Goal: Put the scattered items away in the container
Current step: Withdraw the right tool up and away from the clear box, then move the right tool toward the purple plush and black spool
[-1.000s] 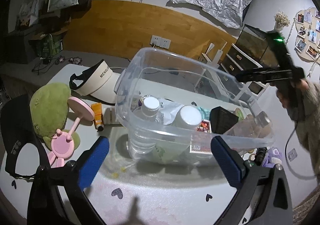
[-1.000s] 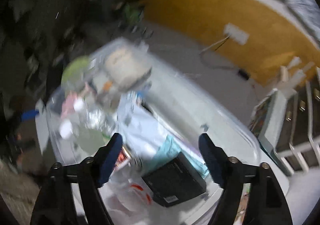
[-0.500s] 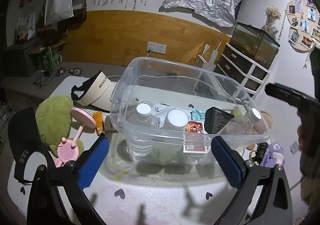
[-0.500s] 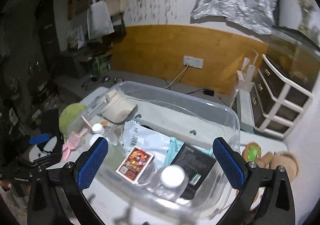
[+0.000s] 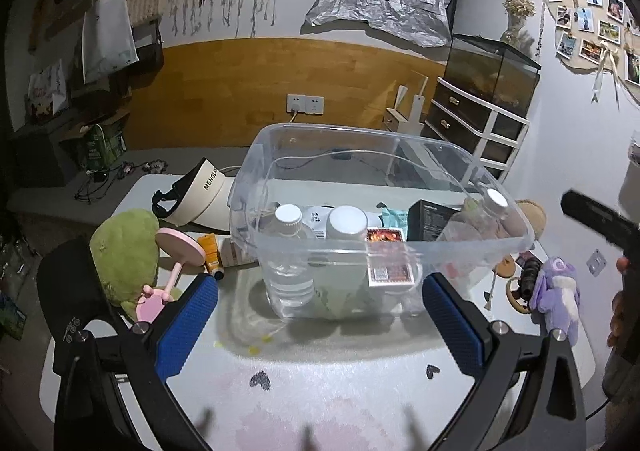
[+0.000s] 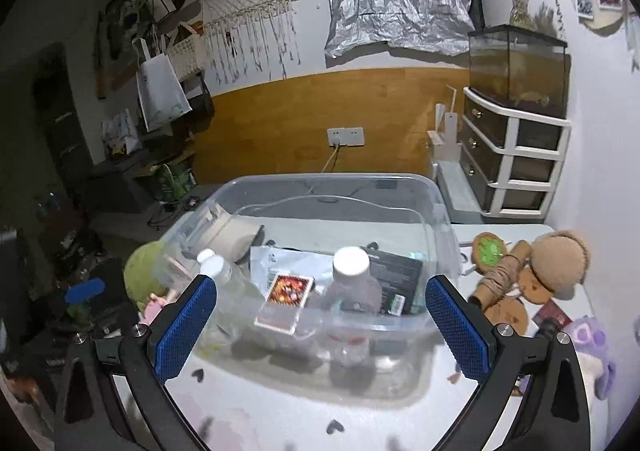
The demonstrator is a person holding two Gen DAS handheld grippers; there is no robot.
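A clear plastic bin (image 5: 516,235) stands mid-table and shows in the right wrist view too (image 6: 430,203). It holds white-capped bottles (image 5: 288,251), a card box (image 5: 390,259), a black box (image 5: 434,215) and a pouch. My left gripper (image 5: 320,325) is open and empty in front of the bin. My right gripper (image 6: 320,325) is open and empty, also in front of the bin. Left of the bin lie a green plush (image 5: 124,251), a pink mirror stand (image 5: 172,263), an orange tube (image 5: 210,253) and a cream visor (image 5: 204,195). Right of it lie a purple plush (image 5: 558,295) and a brown plush (image 6: 556,267).
A black cap (image 5: 68,299) lies at the table's left edge. Wooden rings and coasters (image 5: 516,291) lie right of the bin. A white drawer unit (image 6: 516,159) with a glass tank stands behind on the right. The table's near part has heart marks (image 5: 260,379).
The right gripper has come out from over the bin and drawn back to its near right side. The left gripper has backed off slightly and levelled. A bottle now leans in the bin's right end.
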